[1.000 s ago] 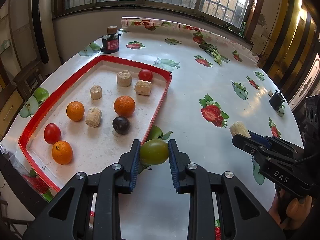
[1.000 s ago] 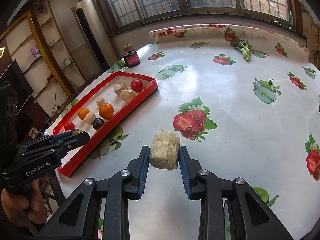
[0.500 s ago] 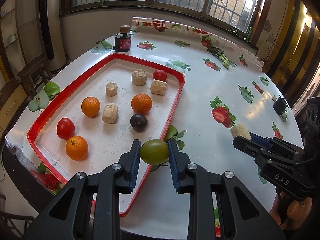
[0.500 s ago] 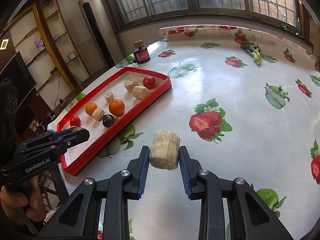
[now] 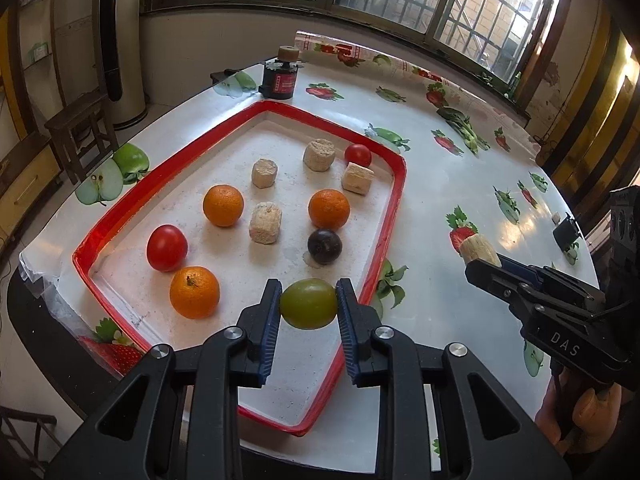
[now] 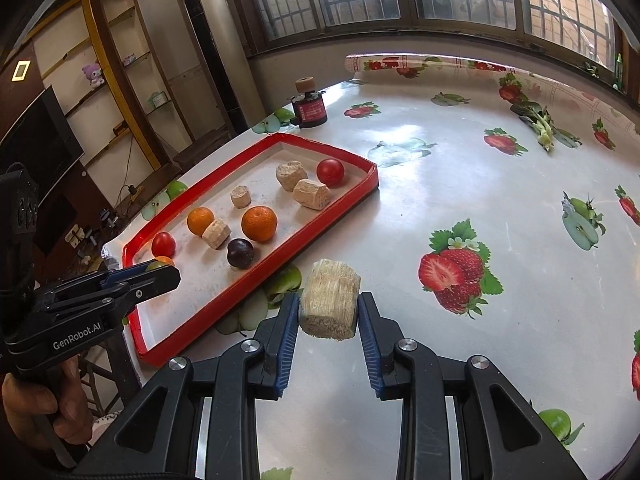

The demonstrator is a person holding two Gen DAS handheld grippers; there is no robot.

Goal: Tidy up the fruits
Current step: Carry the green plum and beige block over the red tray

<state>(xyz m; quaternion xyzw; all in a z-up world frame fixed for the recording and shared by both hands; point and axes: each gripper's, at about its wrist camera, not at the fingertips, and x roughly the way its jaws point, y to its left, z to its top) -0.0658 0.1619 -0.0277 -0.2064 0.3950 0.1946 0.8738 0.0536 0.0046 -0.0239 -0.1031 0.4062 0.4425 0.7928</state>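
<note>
The left gripper (image 5: 308,305), clamped on a green fruit (image 5: 308,303), has crossed from outside the red tray (image 5: 384,236) to above its near end; the right gripper (image 6: 329,312), pinching a tan chunk (image 6: 330,304), trails over the table (image 6: 460,184), so both look close to delivery.

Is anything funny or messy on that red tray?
Yes. Among the fruits in the red tray lie pale cut chunks like this one, one tipped on its side. Nothing looks spilled or broken.

Left gripper (image 5: 308,308): black body, blue ribbed pads, silver screws, "GenRobot.AI" mark. Right gripper (image 6: 328,312): same build, "DAS" lettering.
</note>
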